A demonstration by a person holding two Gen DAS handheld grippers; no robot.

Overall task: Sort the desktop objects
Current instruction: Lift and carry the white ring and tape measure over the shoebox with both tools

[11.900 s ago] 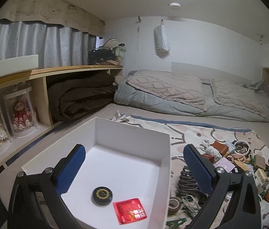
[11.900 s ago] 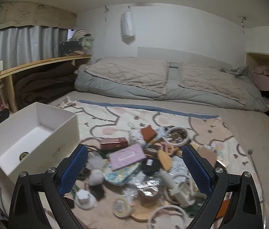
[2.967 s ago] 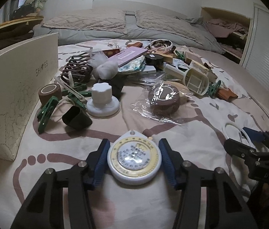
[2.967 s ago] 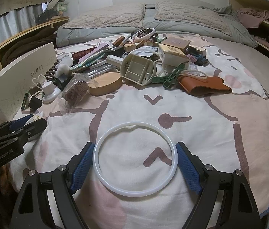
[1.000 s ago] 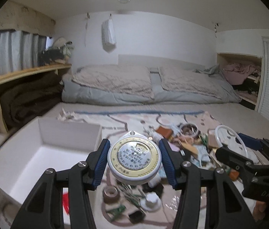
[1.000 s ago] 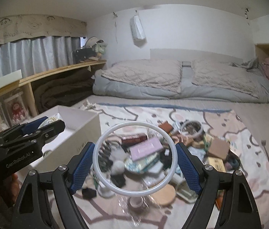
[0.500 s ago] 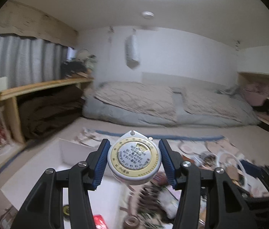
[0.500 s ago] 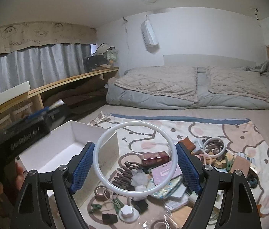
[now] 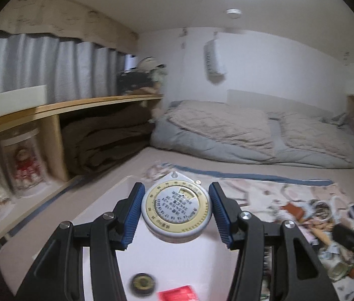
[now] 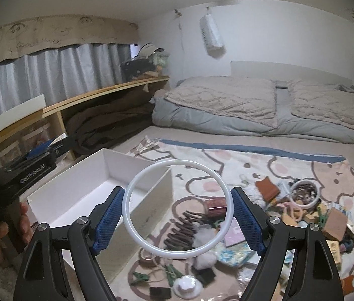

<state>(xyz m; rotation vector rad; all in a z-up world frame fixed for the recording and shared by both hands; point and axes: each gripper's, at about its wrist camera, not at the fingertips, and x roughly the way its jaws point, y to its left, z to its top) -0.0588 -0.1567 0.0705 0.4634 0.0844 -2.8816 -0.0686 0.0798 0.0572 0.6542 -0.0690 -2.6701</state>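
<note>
My left gripper [image 9: 176,213] is shut on a round white and yellow tape measure [image 9: 176,209] and holds it in the air above the open white box [image 9: 177,258]. A black round tin [image 9: 142,282] and a red packet [image 9: 178,296] lie on the box floor. My right gripper [image 10: 177,209] is shut on a thin white ring [image 10: 177,209], held in the air near the white box's [image 10: 116,173] right wall. The left gripper shows at the left of the right wrist view [image 10: 39,160], over the box.
A pile of small objects [image 10: 264,223] lies on the patterned cloth [image 10: 252,165] right of the box: a brown coil, green clips, a white knob, a pink card, small boxes. A wooden shelf [image 9: 76,105] runs along the left. Bedding [image 10: 264,107] lies behind.
Both grippers lifted their objects off the cloth and swung left. The left gripper with the tape measure now hangs over the box; the right gripper with the ring has come up to the box's right wall.
</note>
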